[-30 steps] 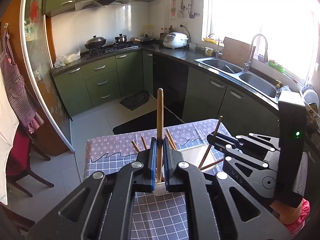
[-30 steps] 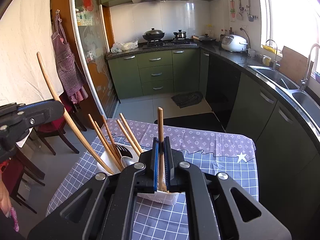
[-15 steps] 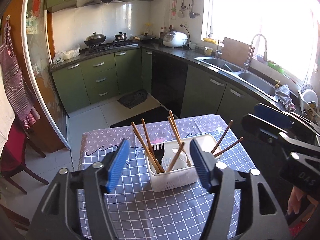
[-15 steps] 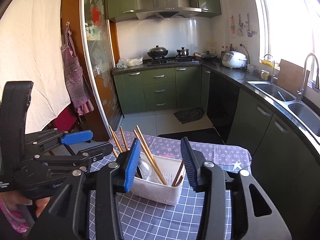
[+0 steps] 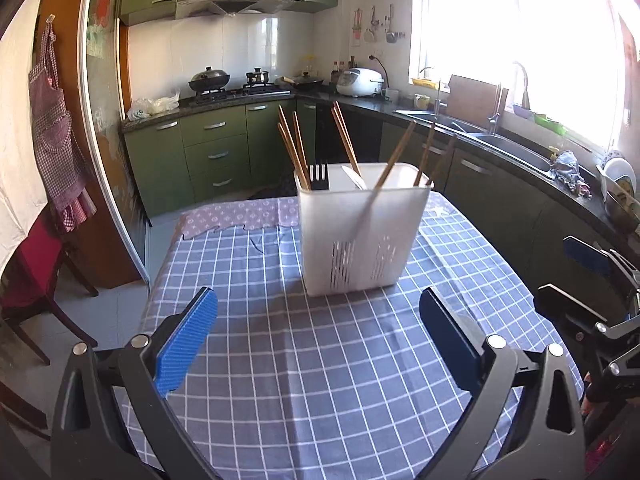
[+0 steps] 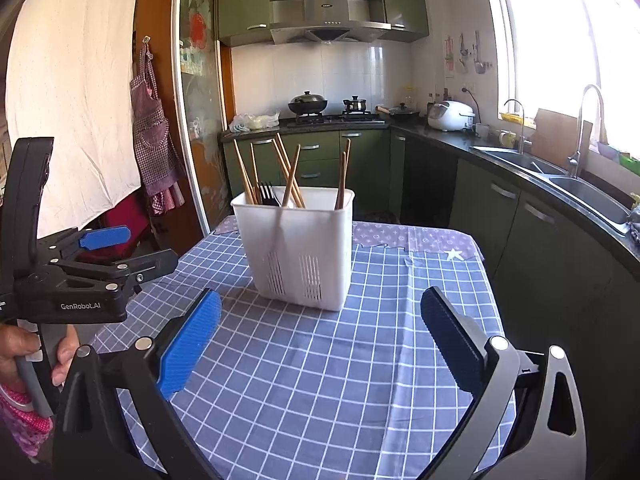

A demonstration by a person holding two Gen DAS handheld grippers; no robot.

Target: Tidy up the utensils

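White plastic utensil caddy (image 5: 362,232) is standing on my blue-checked desk (image 5: 280,360), holding wooden chopsticks (image 5: 294,148) and a black fork (image 5: 319,176). I am keeping my left tool (image 5: 320,340) released, grasping nothing, and my right tool (image 6: 320,340) is gaping too, both short of the caddy.

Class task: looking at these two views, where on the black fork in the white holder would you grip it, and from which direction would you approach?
Grip the black fork by its tines, the only part above the white holder rim, coming straight down from above. Chopsticks crowd beside it, so close narrowly.
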